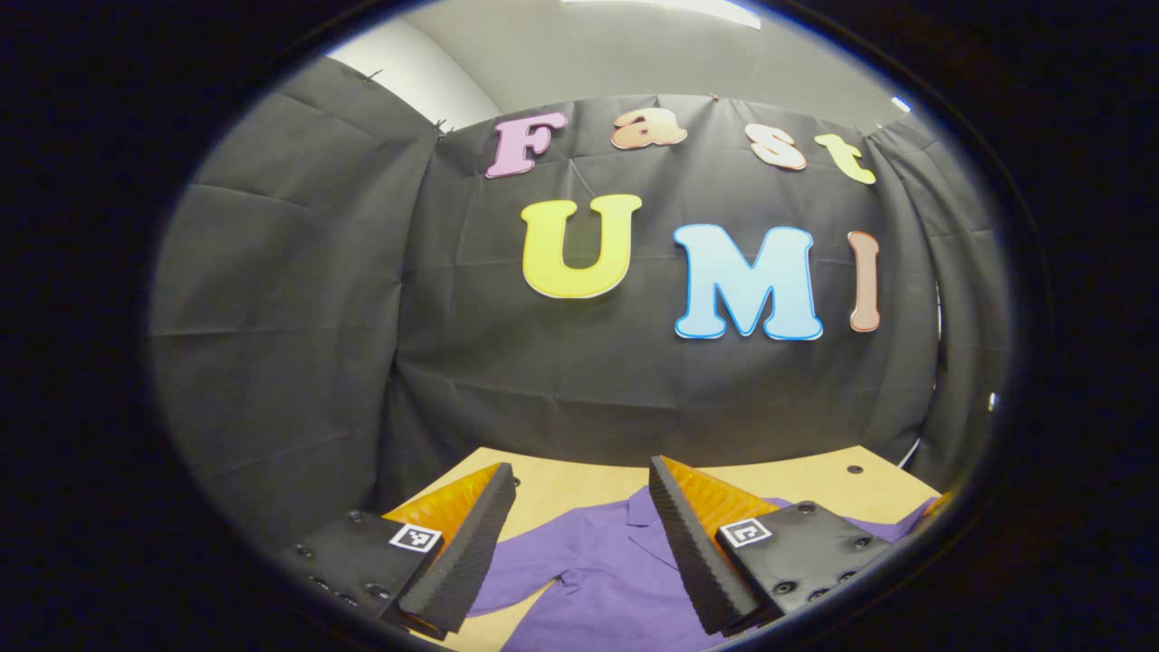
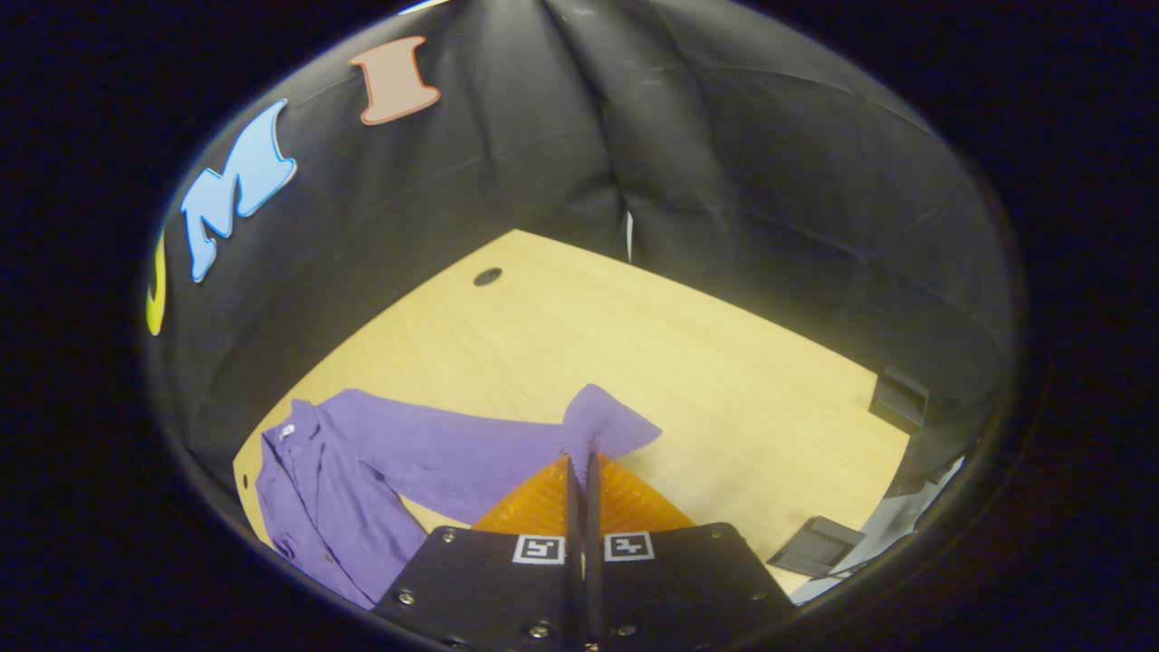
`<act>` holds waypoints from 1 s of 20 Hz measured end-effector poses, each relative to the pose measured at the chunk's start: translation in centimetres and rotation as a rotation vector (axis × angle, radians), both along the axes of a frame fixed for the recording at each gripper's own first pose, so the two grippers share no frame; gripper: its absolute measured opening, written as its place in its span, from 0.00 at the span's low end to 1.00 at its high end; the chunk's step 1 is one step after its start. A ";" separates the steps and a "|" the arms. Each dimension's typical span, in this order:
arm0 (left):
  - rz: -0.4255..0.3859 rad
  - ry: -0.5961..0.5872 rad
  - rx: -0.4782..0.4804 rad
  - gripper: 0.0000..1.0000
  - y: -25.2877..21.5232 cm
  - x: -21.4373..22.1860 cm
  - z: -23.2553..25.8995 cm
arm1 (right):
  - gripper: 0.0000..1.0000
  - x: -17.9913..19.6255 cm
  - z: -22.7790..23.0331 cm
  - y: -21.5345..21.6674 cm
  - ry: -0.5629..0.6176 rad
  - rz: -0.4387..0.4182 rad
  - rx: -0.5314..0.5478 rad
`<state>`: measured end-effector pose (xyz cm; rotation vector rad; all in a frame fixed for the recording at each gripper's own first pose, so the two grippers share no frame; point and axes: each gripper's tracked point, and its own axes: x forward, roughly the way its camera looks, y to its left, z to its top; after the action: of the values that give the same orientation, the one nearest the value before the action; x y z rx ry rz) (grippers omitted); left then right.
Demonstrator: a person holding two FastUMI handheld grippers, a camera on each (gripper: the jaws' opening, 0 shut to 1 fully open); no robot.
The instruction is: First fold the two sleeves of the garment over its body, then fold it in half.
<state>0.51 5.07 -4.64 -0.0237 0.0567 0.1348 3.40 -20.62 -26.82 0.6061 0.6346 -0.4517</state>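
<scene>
A purple long-sleeved shirt (image 2: pixel 362 453) lies on the light wooden table (image 2: pixel 688 362). In the right gripper view one sleeve stretches out to the right, and its ribbed cuff (image 2: pixel 605 426) is pinched between the fingers of my right gripper (image 2: pixel 580 462), which is shut on it. In the left gripper view the shirt (image 1: pixel 598 570) with its collar lies below and between the fingers of my left gripper (image 1: pixel 579 480), which stands open above the cloth with nothing in it.
A round cable hole (image 2: pixel 487 276) sits in the table near the back wall. Dark brackets (image 2: pixel 819 543) lie at the table's right edge. Black cloth walls close in the table on the far sides.
</scene>
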 end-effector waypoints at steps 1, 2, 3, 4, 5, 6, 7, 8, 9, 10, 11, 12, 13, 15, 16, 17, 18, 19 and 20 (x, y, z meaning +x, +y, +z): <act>0.006 -0.004 0.003 0.96 0.4 -0.2 0.1 | 0.01 1.0 1.2 0.3 -0.029 0.015 -0.007; 0.011 -0.007 0.007 0.96 0.9 -0.3 0.3 | 0.01 2.0 2.4 0.9 -0.052 0.031 -0.011; 0.013 -0.010 0.011 0.96 1.2 -0.4 0.3 | 0.01 2.9 3.6 1.5 -0.078 0.050 -0.011; 0.020 -0.012 0.017 0.96 1.7 -0.6 0.3 | 0.02 3.9 4.8 2.1 -0.102 0.064 -0.016; 0.030 -0.014 0.024 0.96 2.2 -0.7 0.3 | 0.02 4.6 5.7 2.8 -0.123 0.081 -0.020; 0.041 -0.018 0.028 0.96 2.8 -0.7 0.5 | 0.01 5.5 6.9 3.6 -0.146 0.095 -0.024; 0.052 -0.020 0.029 0.96 3.3 -1.0 0.5 | 0.01 6.4 8.1 4.4 -0.170 0.112 -0.025; 0.062 -0.019 0.026 0.96 3.7 -1.1 0.4 | 0.02 7.3 9.3 5.2 -0.192 0.129 -0.023; 0.071 -0.017 0.021 0.96 4.3 -1.3 0.2 | 0.00 8.1 10.3 6.1 -0.215 0.146 -0.021; 0.080 -0.016 0.016 0.96 4.8 -1.4 0.2 | 0.02 9.1 11.4 6.9 -0.237 0.166 -0.021; 0.090 -0.015 0.011 0.96 5.3 -1.7 0.0 | 0.02 10.0 12.2 7.7 -0.258 0.185 -0.024; 0.102 -0.013 0.008 0.96 5.8 -1.8 -0.3 | 0.02 10.9 13.1 8.7 -0.276 0.207 -0.027; 0.113 -0.010 0.005 0.96 6.2 -2.0 -0.4 | 0.02 11.7 14.2 9.9 -0.302 0.234 -0.028; 0.138 -0.003 0.006 0.96 7.3 -2.5 -0.9 | 0.02 13.2 15.9 12.5 -0.343 0.283 -0.028; 0.150 0.000 0.009 0.96 8.0 -2.9 -1.1 | 0.05 14.0 16.7 13.7 -0.360 0.306 -0.034; 0.163 0.001 0.011 0.96 8.6 -3.4 -1.1 | 0.05 14.6 17.3 15.0 -0.375 0.332 -0.042; 0.173 0.004 0.013 0.96 9.1 -3.6 -1.1 | 0.05 15.2 18.0 16.5 -0.389 0.359 -0.045; 0.183 0.007 0.016 0.96 9.7 -4.0 -1.2 | 0.05 15.8 18.6 18.0 -0.400 0.385 -0.049; 0.191 0.008 0.019 0.96 10.2 -4.4 -1.2 | 0.01 16.4 19.2 19.6 -0.411 0.412 -0.051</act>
<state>-3.85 15.31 -5.86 -0.0095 0.0606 0.3268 19.78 -1.01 -7.63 0.4838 0.3388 0.0461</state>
